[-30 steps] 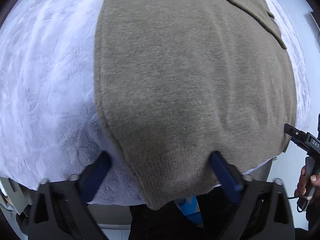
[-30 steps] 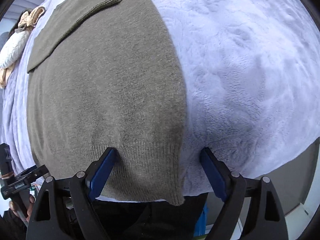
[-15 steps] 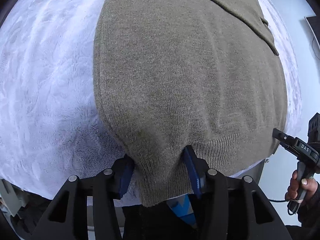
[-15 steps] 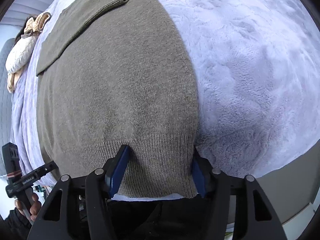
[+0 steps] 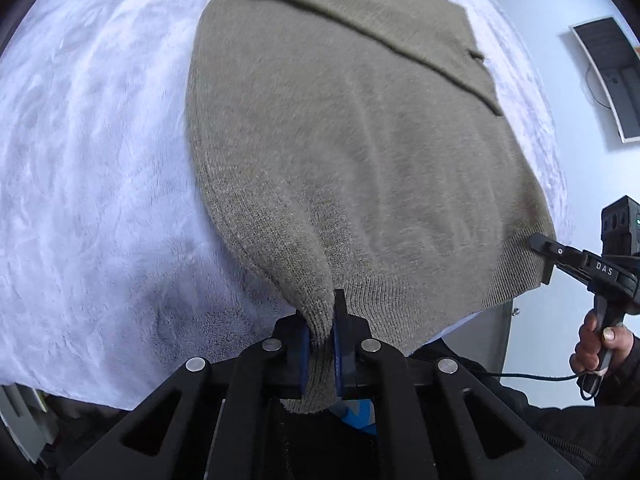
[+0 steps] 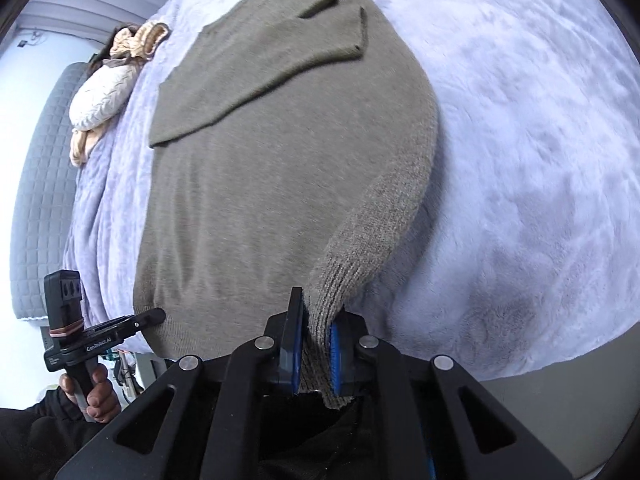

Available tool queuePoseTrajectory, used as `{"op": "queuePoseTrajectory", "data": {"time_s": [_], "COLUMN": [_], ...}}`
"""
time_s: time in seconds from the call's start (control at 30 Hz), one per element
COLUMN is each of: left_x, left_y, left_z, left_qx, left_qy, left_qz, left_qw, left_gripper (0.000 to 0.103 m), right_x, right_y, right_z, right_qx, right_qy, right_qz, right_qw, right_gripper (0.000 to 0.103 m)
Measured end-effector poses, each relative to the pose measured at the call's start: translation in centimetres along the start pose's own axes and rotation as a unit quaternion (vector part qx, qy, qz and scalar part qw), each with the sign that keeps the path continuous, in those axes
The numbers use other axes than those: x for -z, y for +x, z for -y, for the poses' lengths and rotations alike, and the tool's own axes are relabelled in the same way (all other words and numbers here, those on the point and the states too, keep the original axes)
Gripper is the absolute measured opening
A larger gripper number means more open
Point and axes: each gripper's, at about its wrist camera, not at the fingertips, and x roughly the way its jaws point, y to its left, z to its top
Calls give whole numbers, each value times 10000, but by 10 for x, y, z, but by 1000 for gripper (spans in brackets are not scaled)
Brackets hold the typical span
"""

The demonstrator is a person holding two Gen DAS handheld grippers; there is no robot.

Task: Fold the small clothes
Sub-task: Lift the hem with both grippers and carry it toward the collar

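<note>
Both grippers clenched on the hem of an olive sweater spread on a bed.

The sweater (image 5: 360,152) lay flat on the pale plush blanket (image 5: 88,184), its ribbed hem at the bed's near edge and a sleeve folded across the chest toward the far side. The left gripper (image 5: 320,340) pinched the hem's left corner between its blue pads, the knit bunched into a ridge there. The right gripper (image 6: 314,352) squeezed the hem's right corner the same way, cloth hanging below its jaws. A cream knit garment (image 6: 102,96) and a tan one (image 6: 138,40) sat near the bed's far left edge.
</note>
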Motion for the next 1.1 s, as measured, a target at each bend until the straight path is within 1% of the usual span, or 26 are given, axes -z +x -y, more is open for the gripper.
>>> {"op": "queuePoseTrajectory", "data": {"time_s": [0.1,0.17,0.27,0.33,0.47,0.63,0.7,0.83,1.1], "left_x": [-5,-12,-25,-36,-51,-67,-70,-85,-120], "left_y": [-21,-32,-51,-64,-90,-126,-141,-155,-157], "left_z": [7,9,3,0,-1,5,5,13,21], "left_qx": [11,11,73,133,144,270,282,163,-171], "left_qy": [208,251,123,-14,-120,-252,-313,-378,-612], "left_qz": [259,425,690,882,1178,1632,1737,1878,1951], "left_qw": [9994,9988,9975,9960,9929,9859,9839,9813,9787], "left_gripper": [10,10,10,10,10,10,10,10,10], "right_x": [-3,-9,-15,-21,-32,-51,-60,-80,-121], "right_y": [-16,-27,-44,-52,-71,-94,-101,-112,-120], "right_z": [-7,-11,-19,-26,-41,-54,-57,-62,-76], "right_qx": [-144,-272,-452,-524,-627,-795,-900,-1004,-1111], "right_qy": [-25,-25,26,14,-88,-182,-187,-269,-492], "right_qz": [203,393,669,821,1057,1310,1398,1491,1468], "right_qw": [9997,9989,9967,9952,9924,9880,9859,9833,9817], "right_gripper": [12,12,12,12,12,12,12,12,12]}}
